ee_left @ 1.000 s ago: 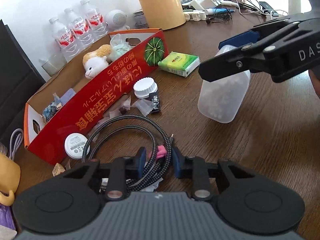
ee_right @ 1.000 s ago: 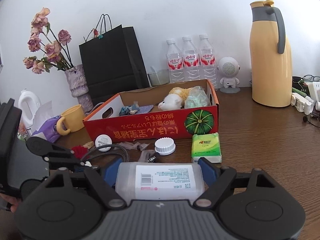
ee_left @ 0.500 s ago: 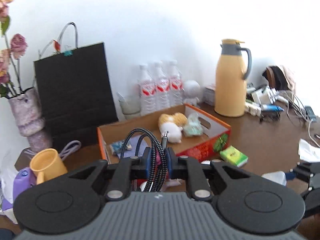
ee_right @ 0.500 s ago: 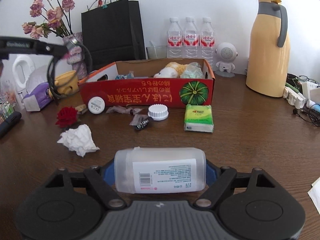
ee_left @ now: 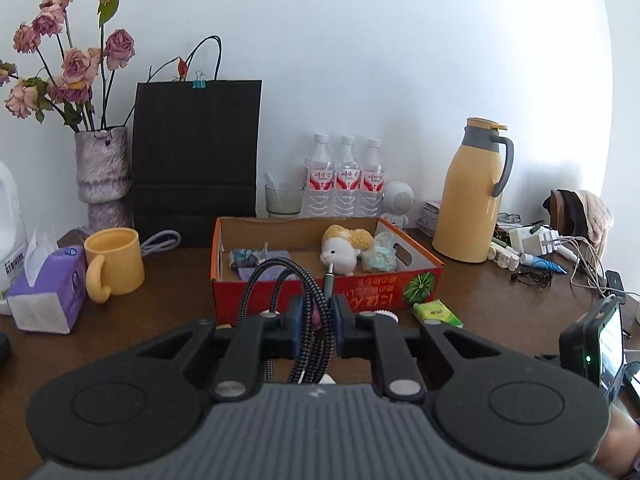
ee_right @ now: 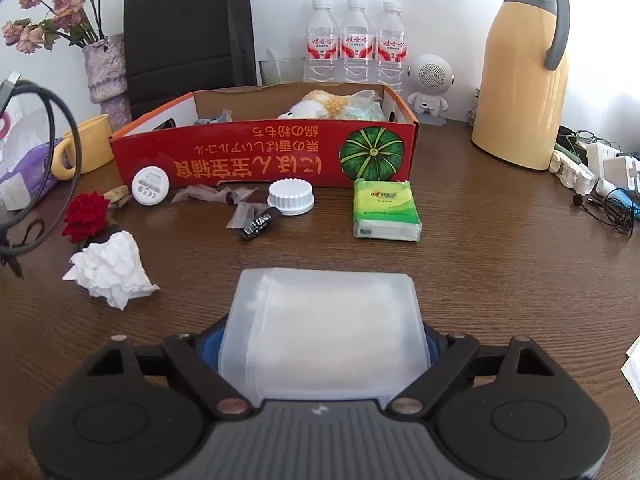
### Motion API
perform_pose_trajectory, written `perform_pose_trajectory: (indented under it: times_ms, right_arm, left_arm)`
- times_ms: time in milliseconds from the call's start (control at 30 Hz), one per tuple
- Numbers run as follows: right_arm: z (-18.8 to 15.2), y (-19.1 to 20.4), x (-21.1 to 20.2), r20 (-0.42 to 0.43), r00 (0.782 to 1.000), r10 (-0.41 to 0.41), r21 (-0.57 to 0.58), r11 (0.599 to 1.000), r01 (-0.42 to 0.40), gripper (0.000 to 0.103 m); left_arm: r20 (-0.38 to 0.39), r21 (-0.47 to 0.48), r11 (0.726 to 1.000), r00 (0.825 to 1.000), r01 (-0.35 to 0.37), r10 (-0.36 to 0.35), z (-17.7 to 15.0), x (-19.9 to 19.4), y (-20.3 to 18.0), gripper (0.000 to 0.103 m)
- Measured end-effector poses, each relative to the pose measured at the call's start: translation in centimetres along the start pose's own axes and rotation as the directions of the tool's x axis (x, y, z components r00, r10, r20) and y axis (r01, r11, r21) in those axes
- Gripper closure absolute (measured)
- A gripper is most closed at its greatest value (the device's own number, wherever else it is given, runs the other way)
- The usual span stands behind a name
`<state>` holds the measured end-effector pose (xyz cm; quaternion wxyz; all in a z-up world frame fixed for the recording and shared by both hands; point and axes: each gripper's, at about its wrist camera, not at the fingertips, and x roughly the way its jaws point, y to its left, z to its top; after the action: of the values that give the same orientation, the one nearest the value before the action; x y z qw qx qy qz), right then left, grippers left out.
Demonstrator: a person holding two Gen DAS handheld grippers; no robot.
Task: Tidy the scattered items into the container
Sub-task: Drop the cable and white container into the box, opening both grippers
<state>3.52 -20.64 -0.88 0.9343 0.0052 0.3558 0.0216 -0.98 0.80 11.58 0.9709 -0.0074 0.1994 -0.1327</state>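
Your left gripper (ee_left: 316,322) pinches the coiled cable (ee_left: 280,280), jaws nearly together, raised in front of the box (ee_left: 328,290). It is light and springy; hold the bundled strands so no loop slips loose. Your right gripper (ee_right: 322,346) clamps the plastic jar (ee_right: 324,320) across its body, jaws wide, well short of the box; it looks smooth and probably slippery. The box holds 1 plush toy (ee_left: 346,250), a crumpled bag and small packets.

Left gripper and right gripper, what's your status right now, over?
Left gripper clamped on braided cable. Right gripper grips plastic jar. Red box ahead, path clear.
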Motion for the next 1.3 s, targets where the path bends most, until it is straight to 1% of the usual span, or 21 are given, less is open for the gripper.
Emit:
perform_pose_trajectory:
  times_ms: [100, 200, 267, 400, 467, 533, 633, 700, 767, 800, 900, 1000, 1067, 1133, 1233, 1267, 1300]
  right_arm:
    - [0.0, 0.0, -0.7, 0.015, 1.000, 0.023, 0.025, 0.999, -0.023, 0.022]
    - [-0.4, 0.7, -2.5, 0.040, 0.999, 0.020, -0.007, 1.000, -0.019, 0.022]
    - [-0.6, 1.0, -4.1, 0.063, 0.997, 0.041, -0.014, 0.999, -0.040, 0.022]
    - [-0.6, 1.6, -7.4, 0.118, 0.991, 0.057, -0.022, 0.998, -0.054, 0.022]
    - [0.0, 1.5, -8.7, 0.146, 0.987, 0.072, -0.023, 0.997, -0.069, 0.022]
    - [1.3, 1.3, -9.3, 0.170, 0.982, 0.084, -0.032, 0.996, -0.079, 0.022]
    - [4.8, 0.9, -8.8, 0.196, 0.977, 0.085, -0.076, 0.995, -0.071, 0.022]
    - [8.0, 0.3, -7.7, 0.212, 0.973, 0.089, -0.082, 0.994, -0.073, 0.022]
    - [11.7, -0.4, -6.0, 0.221, 0.970, 0.098, -0.077, 0.994, -0.083, 0.022]
    - [13.4, -0.7, -5.1, 0.221, 0.970, 0.097, -0.073, 0.994, -0.083, 0.022]
    - [19.0, -1.5, -0.9, 0.177, 0.978, 0.112, -0.062, 0.993, -0.102, 0.022]
    - [22.3, -1.8, 4.1, 0.105, 0.987, 0.123, -0.058, 0.991, -0.117, 0.022]
    - [23.2, -1.8, 7.3, 0.054, 0.992, 0.113, -0.059, 0.992, -0.110, 0.022]
    - [23.2, -1.9, 10.3, 0.011, 0.996, 0.092, -0.043, 0.995, -0.092, 0.022]
    - [21.9, -1.8, 13.6, -0.060, 0.995, 0.074, -0.011, 0.997, -0.075, 0.022]
    - [21.3, -1.6, 14.3, -0.084, 0.994, 0.072, -0.014, 0.997, -0.074, 0.022]
    - [20.7, -1.5, 14.9, -0.108, 0.991, 0.073, -0.020, 0.997, -0.075, 0.022]
  left_arm:
    - [-0.015, -0.013, 1.000, 1.000, -0.004, 0.004, -1.1, -0.5, -0.2, 0.087]
    - [-0.017, -0.018, 1.000, 1.000, -0.001, 0.000, -2.0, -1.5, -0.3, 0.087]
    - [-0.022, -0.035, 0.999, 1.000, 0.015, -0.015, -2.5, -2.1, -0.4, 0.087]
    - [0.000, -0.039, 0.998, 0.999, 0.043, -0.043, -2.9, -3.5, -0.7, 0.087]
    - [0.005, -0.029, 0.998, 0.999, 0.050, -0.050, -2.6, -3.5, -0.9, 0.087]
    - [0.014, -0.016, 0.998, 0.999, 0.053, -0.052, -1.5, -3.0, -0.7, 0.087]
    - [0.049, 0.045, 0.998, 0.998, 0.048, -0.051, 1.7, -1.3, -0.5, 0.087]
    - [0.068, 0.078, 0.996, 0.997, 0.034, -0.040, 4.8, 0.8, -0.1, 0.087]
    - [0.073, 0.103, 0.994, 0.997, 0.028, -0.036, 7.9, 3.7, 0.2, 0.087]
    - [0.061, 0.117, 0.993, 0.998, 0.018, -0.025, 9.3, 5.5, 0.3, 0.087]
    - [0.001, 0.155, 0.988, 1.000, -0.010, 0.010, 12.1, 11.7, 0.6, 0.087]
    - [-0.085, 0.158, 0.987, 0.996, 0.008, 0.006, 12.5, 17.5, 1.2, 0.087]
    - [-0.131, 0.188, 0.982, 0.991, 0.011, 0.014, 12.1, 20.7, 1.3, 0.087]
    - [-0.172, 0.223, 0.975, 0.984, -0.002, 0.041, 11.2, 23.8, 1.5, 0.087]
    - [-0.255, 0.269, 0.963, 0.965, 0.002, 0.069, 9.3, 27.5, 1.6, 0.087]
    - [-0.271, 0.280, 0.960, 0.961, 0.021, 0.058, 8.7, 28.0, 1.6, 0.086]
    - [-0.297, 0.306, 0.952, 0.952, 0.024, 0.072, 7.9, 28.5, 1.6, 0.086]
